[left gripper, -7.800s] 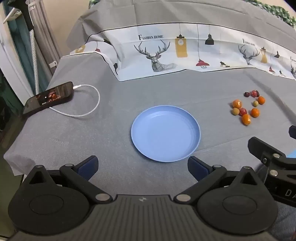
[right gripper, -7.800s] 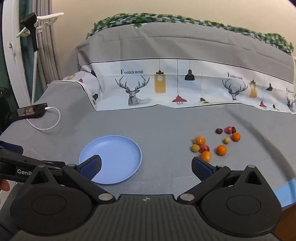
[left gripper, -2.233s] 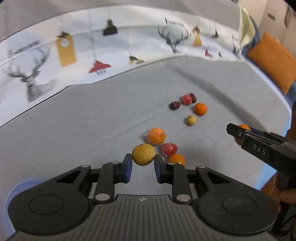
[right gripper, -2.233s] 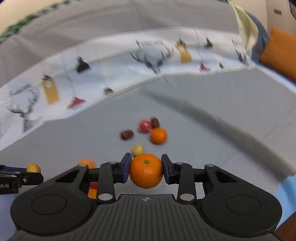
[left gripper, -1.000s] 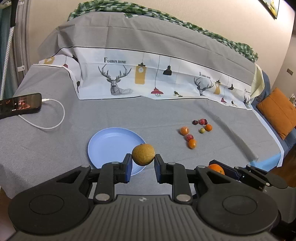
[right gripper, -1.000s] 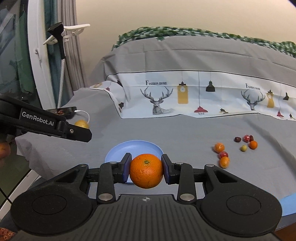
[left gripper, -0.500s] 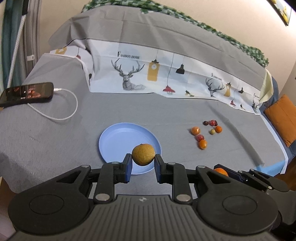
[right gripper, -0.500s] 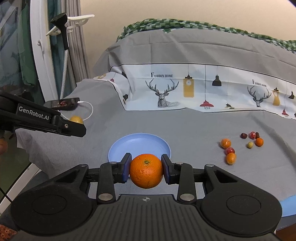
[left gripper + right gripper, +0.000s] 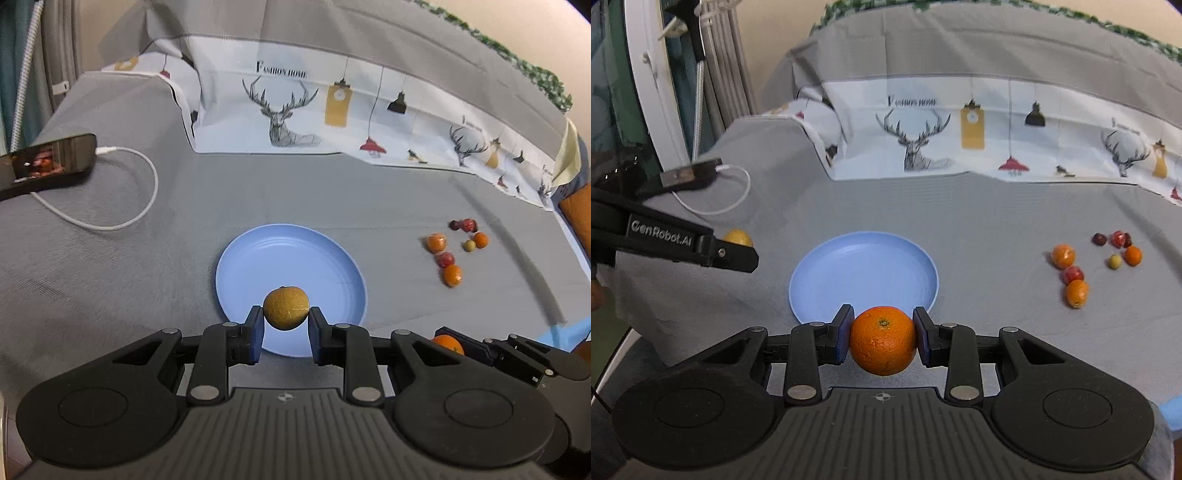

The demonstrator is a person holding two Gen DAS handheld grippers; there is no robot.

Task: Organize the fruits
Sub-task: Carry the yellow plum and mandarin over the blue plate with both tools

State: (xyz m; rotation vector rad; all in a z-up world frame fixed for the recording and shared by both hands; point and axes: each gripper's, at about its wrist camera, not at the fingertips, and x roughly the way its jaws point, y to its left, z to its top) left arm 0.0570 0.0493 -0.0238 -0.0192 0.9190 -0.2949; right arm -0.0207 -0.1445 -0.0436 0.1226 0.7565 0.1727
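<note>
My left gripper (image 9: 286,319) is shut on a yellow-brown fruit (image 9: 286,308) and holds it over the near edge of the blue plate (image 9: 258,258). My right gripper (image 9: 882,330) is shut on an orange (image 9: 882,339), held just short of the plate's (image 9: 864,266) near rim. The plate has nothing lying in it. The left gripper's arm (image 9: 676,240) shows at the left of the right wrist view, with its fruit (image 9: 738,236) peeking behind. Several small orange, red and green fruits (image 9: 452,251) lie loose on the grey cloth to the right (image 9: 1075,273).
A phone (image 9: 48,162) with a white charging cable (image 9: 122,218) lies at the far left. A printed deer cloth (image 9: 332,110) drapes over the raised back. An orange cushion (image 9: 580,214) sits at the far right. A window frame and curtains (image 9: 665,74) stand left.
Both grippers have moved closer to the plate and lower, each still holding its fruit. The plate now looks larger in both views.
</note>
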